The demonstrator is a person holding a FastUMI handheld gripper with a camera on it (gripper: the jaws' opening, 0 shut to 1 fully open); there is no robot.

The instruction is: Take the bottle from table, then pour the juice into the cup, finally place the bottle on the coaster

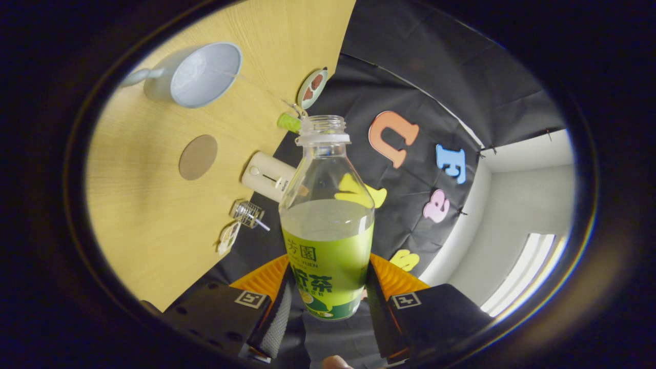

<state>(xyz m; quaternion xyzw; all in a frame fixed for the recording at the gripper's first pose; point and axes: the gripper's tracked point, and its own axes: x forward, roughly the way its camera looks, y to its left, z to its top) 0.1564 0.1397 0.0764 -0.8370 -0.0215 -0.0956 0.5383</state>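
Between my two fingers sits the bottle [327,225], and my claw [328,302] is clamped on its lower body, one finger pressing each side of the green label. It is uncapped, its open neck pointing away from me, and the pale juice fills it roughly to the top of the label, the liquid's surface level across the clear part. My whole view is rolled, so the wooden table [148,220] rises like a wall beside the bottle. Just past the bottle's shoulder, on that table, lies a white oblong gadget [268,176], and near it a small clear glass piece [249,214] with a tag. Further out is the round brown coaster [198,157], bare. Beyond the coaster stands the pale blue cup [197,76], its mouth turned toward me and its handle on the far side. Near the bottle's neck are a small green item [289,122] and a round disc [312,88] at the table's edge.
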